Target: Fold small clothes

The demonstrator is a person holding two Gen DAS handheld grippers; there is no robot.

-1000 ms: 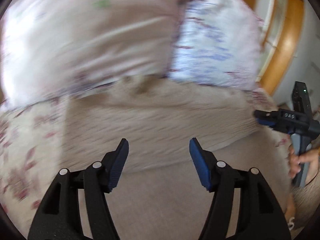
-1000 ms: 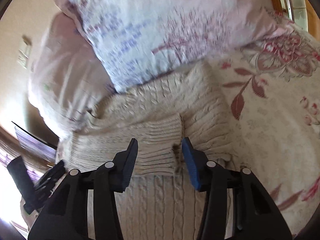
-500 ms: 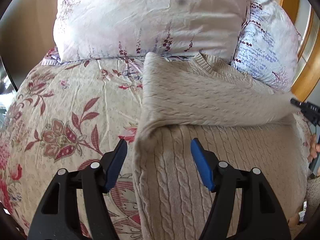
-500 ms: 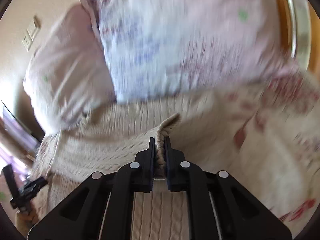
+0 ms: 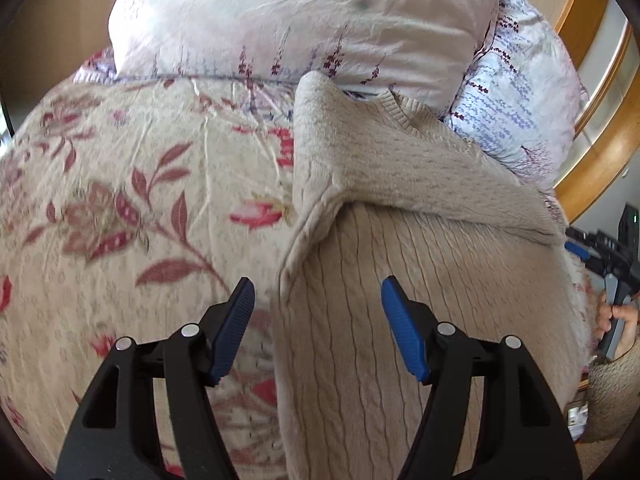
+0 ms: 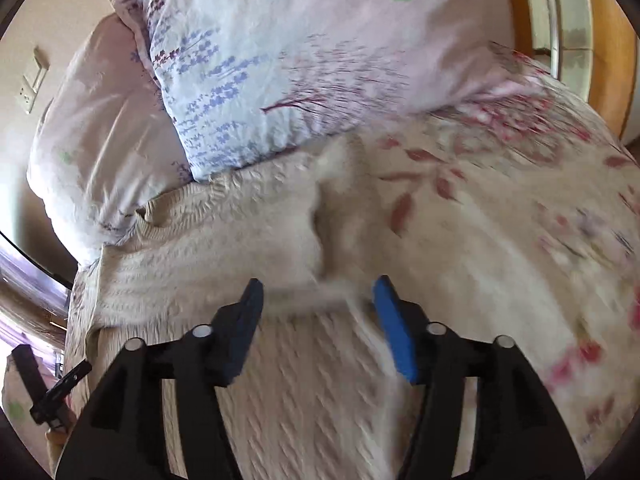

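Observation:
A beige cable-knit sweater [image 5: 420, 264] lies on the floral bedspread [image 5: 120, 208], its sleeves folded across the chest. My left gripper [image 5: 318, 300] hovers open over the sweater's left edge, nothing between its blue pads. In the right wrist view the same sweater [image 6: 224, 240] shows with a sleeve cuff lying loose and blurred just ahead of my right gripper [image 6: 318, 300]. That gripper's jaws are opening and the pads do not press on the cloth. The right gripper [image 5: 576, 250] also shows at the left view's right edge, held by a hand [image 5: 618, 320].
Two pillows, a pale pink one [image 5: 304, 16] and a lavender-print one [image 6: 304, 52], lean at the head of the bed right behind the sweater's collar. A wooden headboard [image 5: 592, 160] curves at the right. Bedspread stretches on both sides of the sweater.
My right gripper shut on the sleeve cuff, pulled it across, then opened and let it drop. My left gripper swung left from over the sweater to its left edge, staying open.

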